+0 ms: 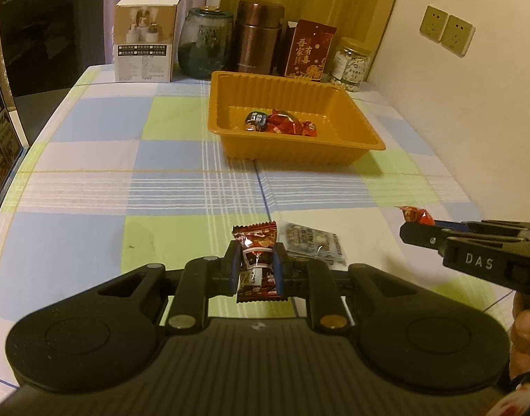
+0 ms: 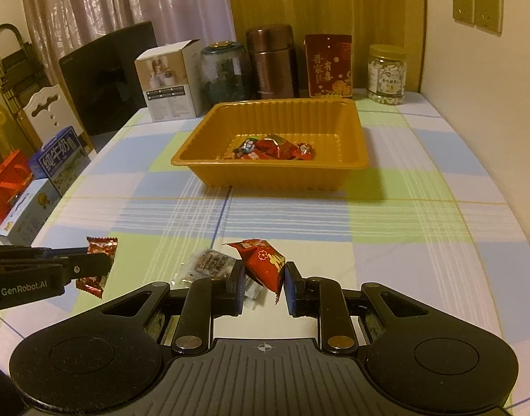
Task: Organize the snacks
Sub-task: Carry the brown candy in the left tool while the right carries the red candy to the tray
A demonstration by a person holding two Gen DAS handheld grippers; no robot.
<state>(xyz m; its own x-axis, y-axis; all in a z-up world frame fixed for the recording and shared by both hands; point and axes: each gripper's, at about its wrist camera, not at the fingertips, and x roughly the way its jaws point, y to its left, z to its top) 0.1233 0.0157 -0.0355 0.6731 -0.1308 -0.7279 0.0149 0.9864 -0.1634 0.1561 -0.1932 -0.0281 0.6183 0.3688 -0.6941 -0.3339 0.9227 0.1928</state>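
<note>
- Left gripper (image 1: 257, 267): clenched on a dark red-brown snack packet (image 1: 256, 260), held upright between the blue pads, clear of the tablecloth.
- Right gripper (image 2: 265, 279): clenched on a bright red snack packet (image 2: 263, 263), tilted, lifted off the cloth.
- Checked tablecloth (image 2: 421, 242): the path from both grippers to the tray is unobstructed.
- Orange tray (image 2: 195, 159): at 12 o'clock from both grippers, well apart from them; several wrapped snacks (image 2: 272, 149) lie on its floor.
- Back row beyond the tray, at 11 to 1 o'clock: white carton (image 2: 168, 83), glass jar (image 2: 225, 72), brown flask (image 2: 272, 66), red box (image 2: 329, 66), clear canister (image 2: 386, 74).
- Grey transparent packet (image 2: 213, 263): flat on the cloth, just beyond the fingertips between both grippers.
- Both grippers point obliquely down, side by side.
</note>
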